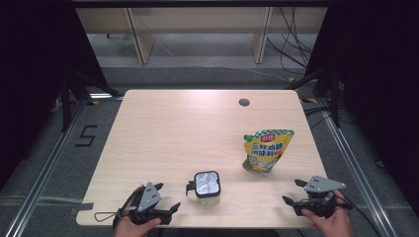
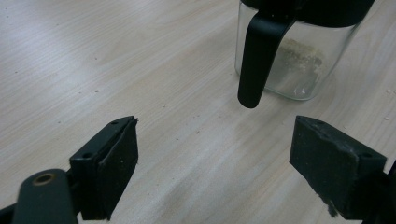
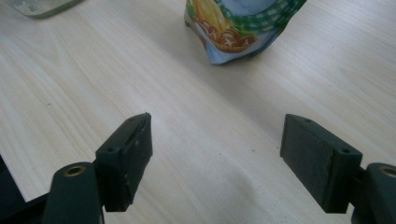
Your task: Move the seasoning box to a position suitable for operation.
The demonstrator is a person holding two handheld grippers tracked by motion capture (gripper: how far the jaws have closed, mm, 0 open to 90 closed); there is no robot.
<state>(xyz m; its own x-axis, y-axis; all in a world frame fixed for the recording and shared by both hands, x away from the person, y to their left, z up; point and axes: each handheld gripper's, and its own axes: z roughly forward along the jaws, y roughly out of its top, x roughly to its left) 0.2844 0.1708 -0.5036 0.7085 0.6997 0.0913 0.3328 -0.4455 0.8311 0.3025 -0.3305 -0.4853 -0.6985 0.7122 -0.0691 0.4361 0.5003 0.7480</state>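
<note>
wooden table (image 1: 163,133), glass jar (image 2: 299,60) top cropped, pouch (image 3: 238,28) cut off

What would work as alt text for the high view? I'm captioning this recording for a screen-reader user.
A person's two hands rest at the near edge of a light wooden table, each holding an open two-jaw gripper: the left gripper beside a small glass jar with a black lid and handle, the right gripper near an upright yellow seasoning pouch. Neither gripper touches anything.
</note>
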